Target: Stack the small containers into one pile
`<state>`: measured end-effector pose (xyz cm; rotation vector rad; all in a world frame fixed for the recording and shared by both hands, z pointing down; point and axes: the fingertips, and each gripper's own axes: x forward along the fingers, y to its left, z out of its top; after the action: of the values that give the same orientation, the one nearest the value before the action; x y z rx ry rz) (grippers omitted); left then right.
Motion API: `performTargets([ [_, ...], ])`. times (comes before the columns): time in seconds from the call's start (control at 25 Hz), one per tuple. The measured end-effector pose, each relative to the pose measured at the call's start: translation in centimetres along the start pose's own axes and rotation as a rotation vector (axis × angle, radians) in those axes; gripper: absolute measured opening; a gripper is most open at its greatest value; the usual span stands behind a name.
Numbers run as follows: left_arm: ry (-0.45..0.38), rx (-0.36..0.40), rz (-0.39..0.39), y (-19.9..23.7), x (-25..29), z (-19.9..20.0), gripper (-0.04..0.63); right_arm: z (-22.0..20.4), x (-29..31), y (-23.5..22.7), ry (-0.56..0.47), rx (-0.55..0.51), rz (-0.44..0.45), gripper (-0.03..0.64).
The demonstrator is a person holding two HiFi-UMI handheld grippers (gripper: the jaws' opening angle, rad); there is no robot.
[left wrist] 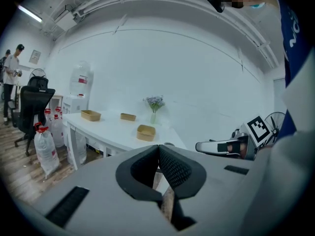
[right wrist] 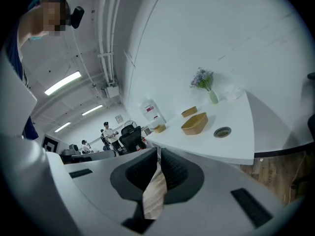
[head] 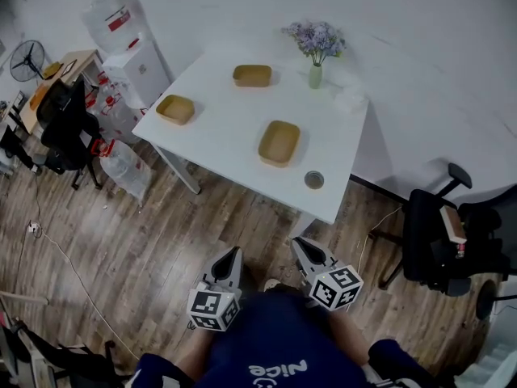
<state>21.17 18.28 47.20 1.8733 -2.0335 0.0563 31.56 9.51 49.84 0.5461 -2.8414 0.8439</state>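
A white rectangular counter (head: 218,144) stands ahead of the person on a wood-plank floor. On it lie three shallow tan rectangular paper containers, all well apart: the left container (head: 175,109) by the counter's left edge, the far container (head: 253,75) near the wall, and the near container (head: 279,143) closest to the person. None is stacked yet, so the task looks to be at its start, in the approach.

The left hand-held gripper (head: 233,257) and the right hand-held gripper (head: 302,246) are both clenched with nothing between their jaws. They point towards the counter, well short of it.

The next move likely calls for coming up to the counter, opening one pair of jaws, taking a container by its rim and nesting it inside another.

A small round grey dish (head: 314,179) and a pale green vase of purple flowers (head: 316,63) also sit on the counter.

White lettering on the person's dark blue shirt (head: 275,354) appears to read "Nice". A water dispenser bottle (head: 117,14) carries a red-and-white label too small to read.
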Motion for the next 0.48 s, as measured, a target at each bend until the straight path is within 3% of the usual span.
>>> performTargets([
  [0.24, 0.013, 0.050, -0.044, 1.1, 2.9, 0.9, 0.018, 1.6, 1.9, -2.1, -0.036, 0.065, -0.027, 0.054],
  [0.48, 0.017, 0.067, -0.087, 4.8, 6.9, 2.8, 0.019, 2.9, 5.8, -3.7, -0.051, 0.061, -0.097, 0.054],
])
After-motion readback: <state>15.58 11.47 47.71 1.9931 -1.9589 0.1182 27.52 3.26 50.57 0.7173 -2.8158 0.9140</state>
